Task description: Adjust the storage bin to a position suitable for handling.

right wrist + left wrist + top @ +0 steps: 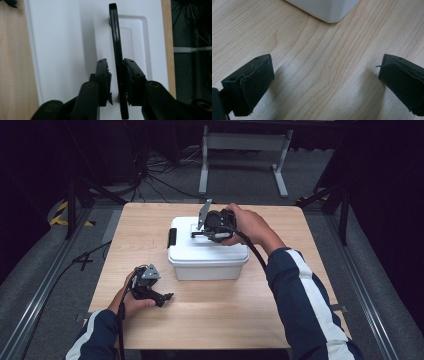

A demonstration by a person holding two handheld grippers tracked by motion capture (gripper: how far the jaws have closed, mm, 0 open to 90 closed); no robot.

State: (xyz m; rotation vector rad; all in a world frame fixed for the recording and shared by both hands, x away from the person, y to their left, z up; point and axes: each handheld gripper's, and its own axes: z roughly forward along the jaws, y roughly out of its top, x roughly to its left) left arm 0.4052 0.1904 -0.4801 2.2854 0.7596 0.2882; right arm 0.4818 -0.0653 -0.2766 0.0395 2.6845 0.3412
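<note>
Jaws of the right gripper are pinching the black handle atop the white box mid-table; the left gripper is idling open, near left. Thin grip risks slipping when lifting.

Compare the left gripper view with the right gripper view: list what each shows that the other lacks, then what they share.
Left gripper view alone: the left gripper, jaws wide apart over bare wood with nothing between them, and a lower corner of the white plastic box.

Right gripper view alone: the right gripper, jaws closing around the black upright handle on the box's white lid; the left pad's contact is unclear.

Both: the box and the light wooden table.
</note>
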